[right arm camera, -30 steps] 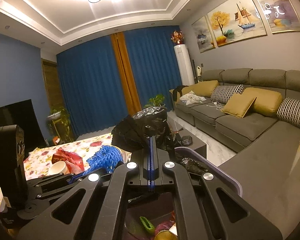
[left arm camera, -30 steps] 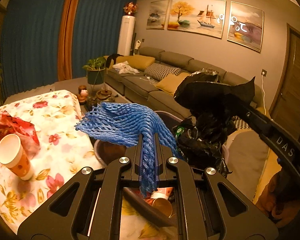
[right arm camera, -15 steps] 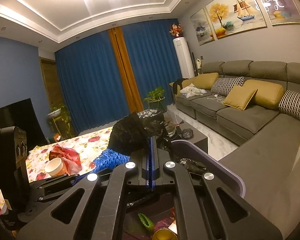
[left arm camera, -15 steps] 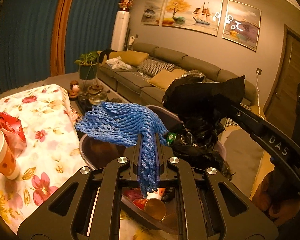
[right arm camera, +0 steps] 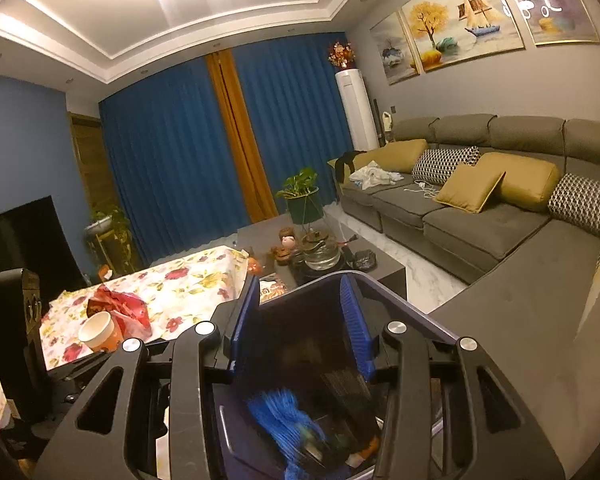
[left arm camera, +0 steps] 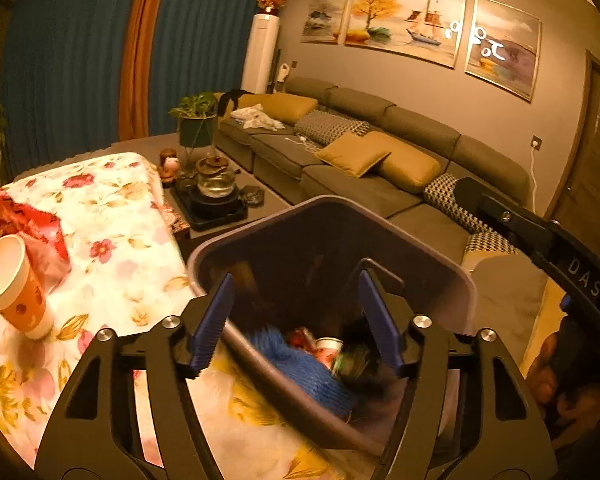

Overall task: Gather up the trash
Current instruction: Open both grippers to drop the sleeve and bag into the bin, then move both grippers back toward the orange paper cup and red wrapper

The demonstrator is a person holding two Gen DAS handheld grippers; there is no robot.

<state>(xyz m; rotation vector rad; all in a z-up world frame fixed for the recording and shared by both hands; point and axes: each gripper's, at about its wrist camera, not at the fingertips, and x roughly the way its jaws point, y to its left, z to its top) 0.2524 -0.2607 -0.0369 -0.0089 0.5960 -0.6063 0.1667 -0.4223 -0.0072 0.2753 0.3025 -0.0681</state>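
Both loads dropped since a second ago: blue foam net (left arm camera: 308, 368) and black plastic bag (right arm camera: 352, 396) left the jaws and now lie inside the trash bin (left arm camera: 452, 280).

Left gripper (left arm camera: 296, 316): jaws opening, nothing between the pads, bin interior visible through the gap. Right gripper (right arm camera: 300, 320): jaws opening too, empty, parked over the bin mouth.

Materials/shapes:
- Bin: smooth dark plastic, rounded-rectangular rim, tilted in the left wrist view. Sits at the edge of the floral tablecloth (left arm camera: 112, 216).
- Net: blue mesh foam sleeve, motion-blurred, sitting on other waste at the bin bottom. Beside it a paper cup in the bin (left arm camera: 328, 346) and something green, too blurred to identify.
- Bag: crinkled glossy black film, to the right of the net in the right wrist view.
- Gripper pads: ribbed blue strips on matte black fingers with silver pivot screws.
- Still on the table: orange paper cup (left arm camera: 14, 284) with white rim, upright; crumpled red wrapper (left arm camera: 24, 224) just behind it, touching or nearly so.

Writing: "DAS" in light letters on the right gripper's black body, seen from the left wrist view. Nothing legible on cup or wrapper.
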